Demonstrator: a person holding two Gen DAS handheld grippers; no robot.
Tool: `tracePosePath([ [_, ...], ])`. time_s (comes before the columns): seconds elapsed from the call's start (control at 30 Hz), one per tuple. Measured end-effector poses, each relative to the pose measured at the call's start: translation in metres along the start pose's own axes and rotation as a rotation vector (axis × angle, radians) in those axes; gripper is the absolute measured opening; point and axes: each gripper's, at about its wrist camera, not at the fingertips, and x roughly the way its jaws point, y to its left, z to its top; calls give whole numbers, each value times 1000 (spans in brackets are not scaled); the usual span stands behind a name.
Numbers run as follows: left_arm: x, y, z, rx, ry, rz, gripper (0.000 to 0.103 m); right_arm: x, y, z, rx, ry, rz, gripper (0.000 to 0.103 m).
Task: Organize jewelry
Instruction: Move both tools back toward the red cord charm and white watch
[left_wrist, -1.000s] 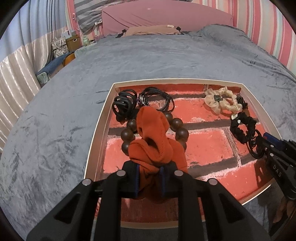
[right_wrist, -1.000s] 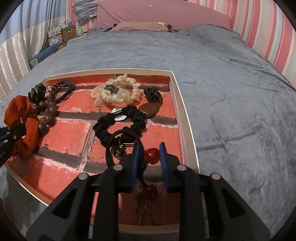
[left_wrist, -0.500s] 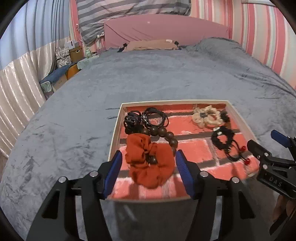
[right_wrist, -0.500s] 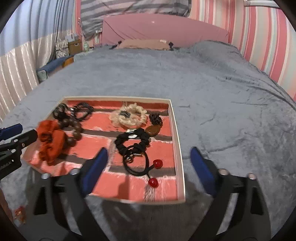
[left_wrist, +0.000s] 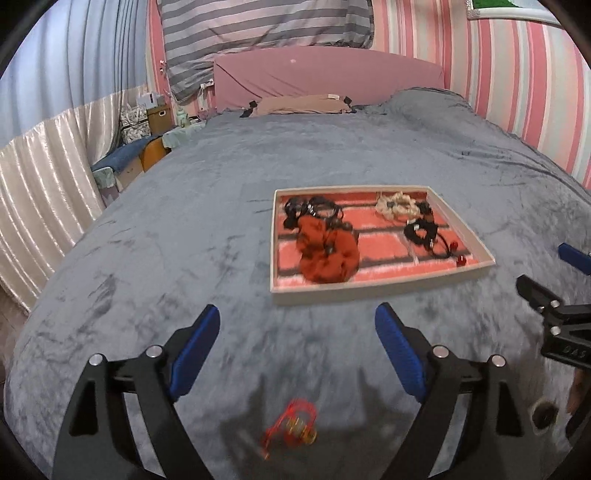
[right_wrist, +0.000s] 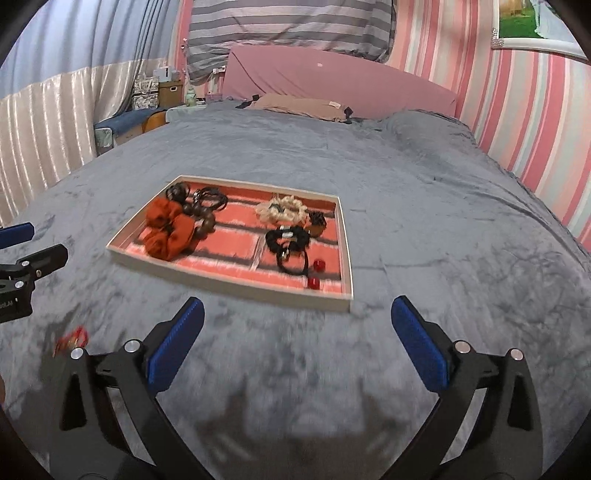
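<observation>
A cream-rimmed tray with a brick-pattern floor lies on the grey blanket. In it are an orange scrunchie over a wooden bead bracelet, black hair ties, a cream scrunchie, a black scrunchie and a black tie with red beads. My left gripper hangs short of the tray's near rim, its jaws opening, nothing between them. My right gripper is likewise back from the tray, jaws opening wide and empty.
A small red-and-gold trinket lies blurred on the blanket close below the left gripper, also seen as the trinket in the right wrist view. Grey blanket surrounds the tray. A pink headboard, pillow and striped walls stand far behind.
The left gripper let go of the orange scrunchie and the right gripper let go of the red-bead tie. Both opened wide and drew back and up from the tray.
</observation>
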Motion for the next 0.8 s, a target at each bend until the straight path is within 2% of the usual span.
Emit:
tracePosePath([
  [0.17, -19, 10, -37, 2, 1, -20, 84, -30, -5, -33, 28, 11, 2, 99],
  [0.37, -25, 28, -79, -28, 30, -30, 84, -53, -28, -81, 108, 21, -61, 99],
  [0.6, -6, 38, -108, -57, 98, -28, 84, -55, -49, -128, 172, 70, -127, 99],
  [0.8, 3, 39, -120, -56, 119, -29, 84, -55, -60, -153, 208, 109, -130, 99],
])
